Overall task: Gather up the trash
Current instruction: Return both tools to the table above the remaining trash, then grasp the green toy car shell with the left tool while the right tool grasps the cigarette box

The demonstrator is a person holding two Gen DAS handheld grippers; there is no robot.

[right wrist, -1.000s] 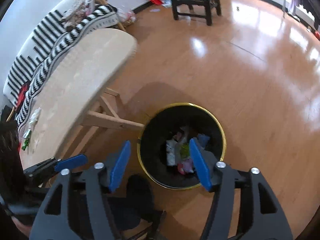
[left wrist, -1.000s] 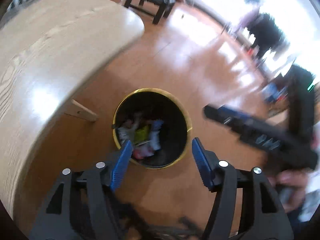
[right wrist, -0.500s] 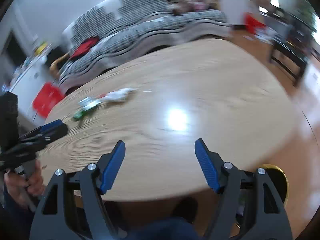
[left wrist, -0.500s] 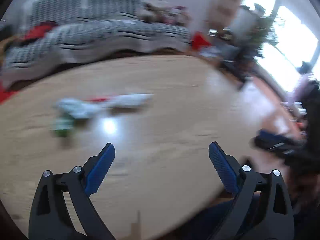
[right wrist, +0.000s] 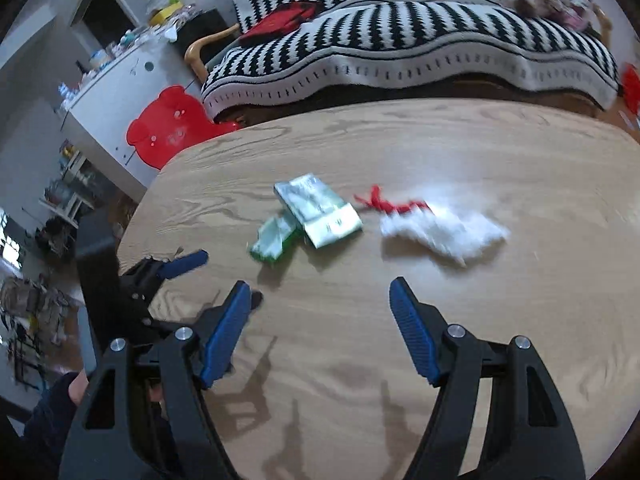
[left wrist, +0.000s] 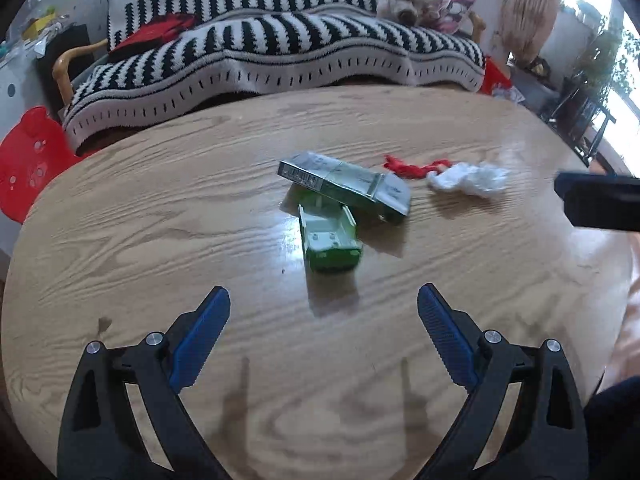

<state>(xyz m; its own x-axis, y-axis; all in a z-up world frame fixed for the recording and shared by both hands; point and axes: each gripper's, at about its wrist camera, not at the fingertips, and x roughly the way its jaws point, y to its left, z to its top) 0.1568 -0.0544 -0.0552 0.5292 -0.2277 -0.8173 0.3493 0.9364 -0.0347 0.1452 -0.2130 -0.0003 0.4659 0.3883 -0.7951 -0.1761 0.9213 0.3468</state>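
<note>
On the oval wooden table (left wrist: 160,240) (right wrist: 480,320) lie a small green and white box (left wrist: 330,240) (right wrist: 274,240), a flat silver-green carton (left wrist: 344,182) (right wrist: 320,210) leaning over it, a red scrap (left wrist: 412,168) (right wrist: 384,204) and a crumpled white tissue (left wrist: 468,178) (right wrist: 440,232). My left gripper (left wrist: 323,312) is open above the table, just short of the green box, with nothing between its blue pads. My right gripper (right wrist: 320,308) is open too, short of the tissue and empty. The left gripper (right wrist: 176,268) shows at the left of the right wrist view.
A sofa with a black-and-white striped throw (left wrist: 280,40) (right wrist: 400,32) stands behind the table. A red bear-shaped chair (left wrist: 28,160) (right wrist: 172,128) is at the table's left end, next to a white cabinet (right wrist: 116,80). The right gripper's tip (left wrist: 600,200) pokes in at the right.
Both grippers swung from above the black bin on the floor up over the table, and the trash on it has come close. The left jaws stand wider than a second ago.
</note>
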